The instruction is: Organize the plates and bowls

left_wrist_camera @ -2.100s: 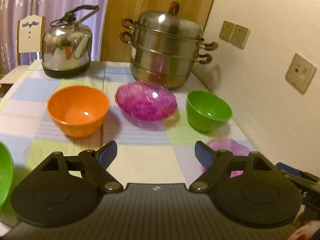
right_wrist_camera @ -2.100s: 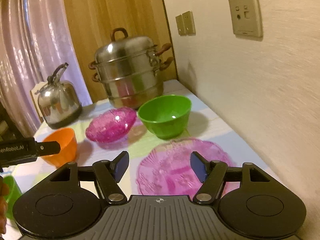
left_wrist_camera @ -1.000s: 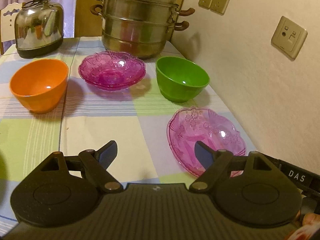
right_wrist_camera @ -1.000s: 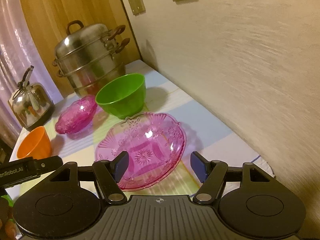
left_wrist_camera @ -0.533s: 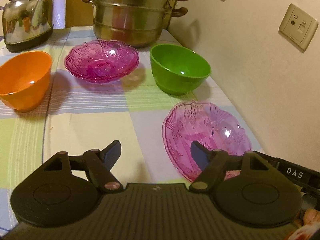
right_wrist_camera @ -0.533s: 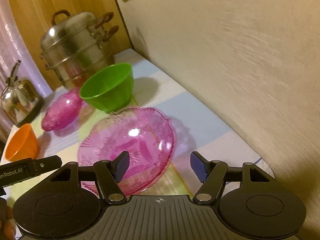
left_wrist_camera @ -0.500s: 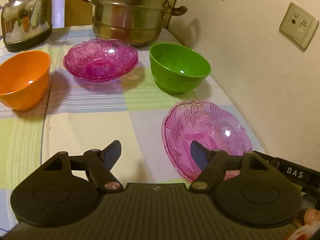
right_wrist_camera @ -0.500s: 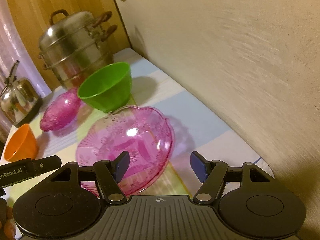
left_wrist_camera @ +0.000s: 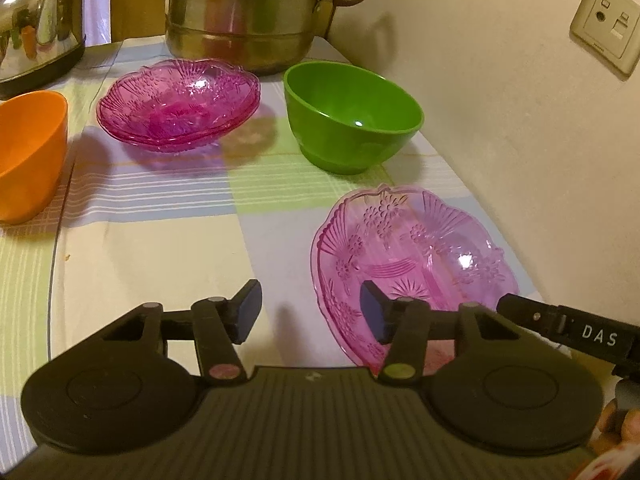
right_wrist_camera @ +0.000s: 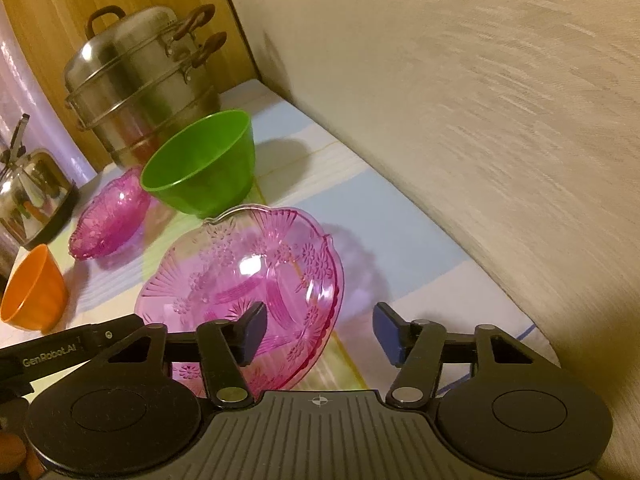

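Observation:
A pale pink glass plate lies on the checked tablecloth near the wall; it also shows in the right wrist view. My left gripper is open, its right finger over the plate's near left rim. My right gripper is open, its left finger over the plate's right rim. A green bowl stands behind the plate. A darker pink glass dish stack sits left of it. An orange bowl is at the far left.
A large steel steamer pot stands at the back and a steel kettle at the back left. The wall with sockets runs close along the table's right edge.
Both grippers have moved forward and lower toward the pale pink plate. The jaws on both have narrowed somewhat. The bowls and plates have not moved.

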Action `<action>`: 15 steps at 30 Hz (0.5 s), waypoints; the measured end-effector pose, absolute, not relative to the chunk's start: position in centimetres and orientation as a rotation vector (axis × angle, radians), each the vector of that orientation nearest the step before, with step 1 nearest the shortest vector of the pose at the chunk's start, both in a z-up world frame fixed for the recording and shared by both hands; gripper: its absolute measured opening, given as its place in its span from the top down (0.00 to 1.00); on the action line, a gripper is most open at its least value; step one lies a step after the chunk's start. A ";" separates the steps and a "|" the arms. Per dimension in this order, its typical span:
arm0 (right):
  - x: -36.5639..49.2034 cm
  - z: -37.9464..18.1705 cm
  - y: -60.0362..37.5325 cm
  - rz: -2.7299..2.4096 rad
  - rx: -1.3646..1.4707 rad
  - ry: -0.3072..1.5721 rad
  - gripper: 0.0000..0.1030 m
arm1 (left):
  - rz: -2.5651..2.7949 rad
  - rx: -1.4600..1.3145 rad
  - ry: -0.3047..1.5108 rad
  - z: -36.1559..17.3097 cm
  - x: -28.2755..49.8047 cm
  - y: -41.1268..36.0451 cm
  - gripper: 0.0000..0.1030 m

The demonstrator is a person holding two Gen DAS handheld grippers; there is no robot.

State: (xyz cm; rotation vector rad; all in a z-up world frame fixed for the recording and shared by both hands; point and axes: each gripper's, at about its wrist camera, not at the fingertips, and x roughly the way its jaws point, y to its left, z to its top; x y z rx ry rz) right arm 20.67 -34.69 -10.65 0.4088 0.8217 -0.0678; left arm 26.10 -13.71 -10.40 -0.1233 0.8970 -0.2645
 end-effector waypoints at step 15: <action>21.7 -11.5 -34.4 -0.047 0.433 0.864 0.59 | -0.281 -0.141 0.924 -11.7 27.7 -14.0 0.76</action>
